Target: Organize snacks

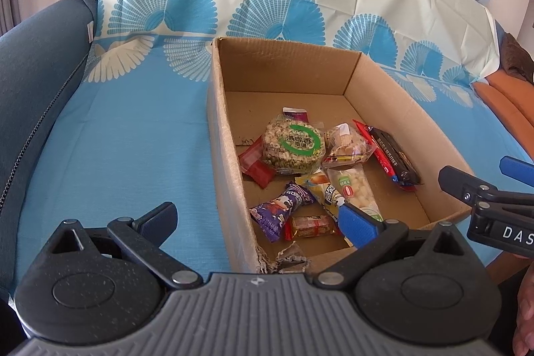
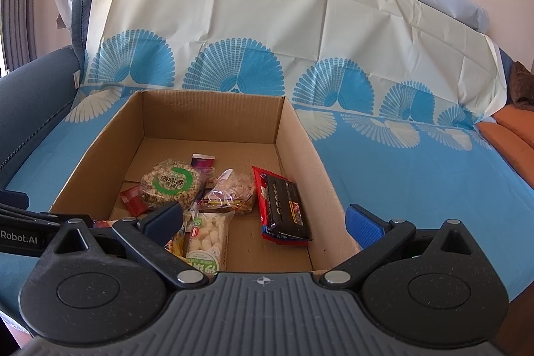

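An open cardboard box (image 1: 283, 65) (image 2: 213, 112) sits on a blue patterned cloth and holds several wrapped snacks. Among them are a round green-labelled rice cake (image 1: 293, 145) (image 2: 170, 186), a black biscuit pack (image 1: 393, 155) (image 2: 287, 209), a clear bag of white puffs (image 1: 353, 189) (image 2: 205, 236) and a purple candy pack (image 1: 280, 212). My left gripper (image 1: 258, 221) stands open over the box's near left wall, nothing between its fingers. My right gripper (image 2: 263, 219) is open above the box's near edge, empty too; its fingers (image 1: 467, 186) show at the right of the left wrist view.
The blue cloth (image 1: 116, 139) (image 2: 417, 175) with fan patterns covers a sofa seat and backrest. A dark blue armrest (image 1: 30, 72) rises at the left. An orange cushion (image 2: 514, 135) lies at the far right. The box's near corner (image 1: 280, 259) is torn.
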Motion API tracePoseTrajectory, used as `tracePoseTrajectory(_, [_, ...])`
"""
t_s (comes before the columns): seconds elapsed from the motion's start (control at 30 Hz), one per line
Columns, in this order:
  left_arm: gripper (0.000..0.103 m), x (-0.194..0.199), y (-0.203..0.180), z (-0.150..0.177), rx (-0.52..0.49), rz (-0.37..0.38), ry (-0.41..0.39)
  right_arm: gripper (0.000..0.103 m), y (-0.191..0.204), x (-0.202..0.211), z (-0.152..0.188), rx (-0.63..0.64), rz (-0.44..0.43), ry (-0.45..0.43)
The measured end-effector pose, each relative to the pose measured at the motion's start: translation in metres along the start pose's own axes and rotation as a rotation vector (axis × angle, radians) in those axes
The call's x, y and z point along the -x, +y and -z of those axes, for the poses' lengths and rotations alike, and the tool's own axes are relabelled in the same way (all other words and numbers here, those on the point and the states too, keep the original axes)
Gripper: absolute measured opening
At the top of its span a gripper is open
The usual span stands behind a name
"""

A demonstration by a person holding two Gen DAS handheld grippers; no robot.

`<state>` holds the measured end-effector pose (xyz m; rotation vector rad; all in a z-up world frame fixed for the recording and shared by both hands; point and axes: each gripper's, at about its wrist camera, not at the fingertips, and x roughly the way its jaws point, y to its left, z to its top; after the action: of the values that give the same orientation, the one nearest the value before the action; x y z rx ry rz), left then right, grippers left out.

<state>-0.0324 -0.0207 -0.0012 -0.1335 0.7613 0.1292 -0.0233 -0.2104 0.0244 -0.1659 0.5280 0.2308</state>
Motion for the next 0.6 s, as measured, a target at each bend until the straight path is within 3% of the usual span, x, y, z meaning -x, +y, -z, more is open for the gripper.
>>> tracePoseTrajectory(0.6, [0.103,0.0011,-0.0024,0.0003,-0.015,0.016,-0.009,0.102,0.0003,-0.0003,-0.0001,0.003,0.002,-0.001])
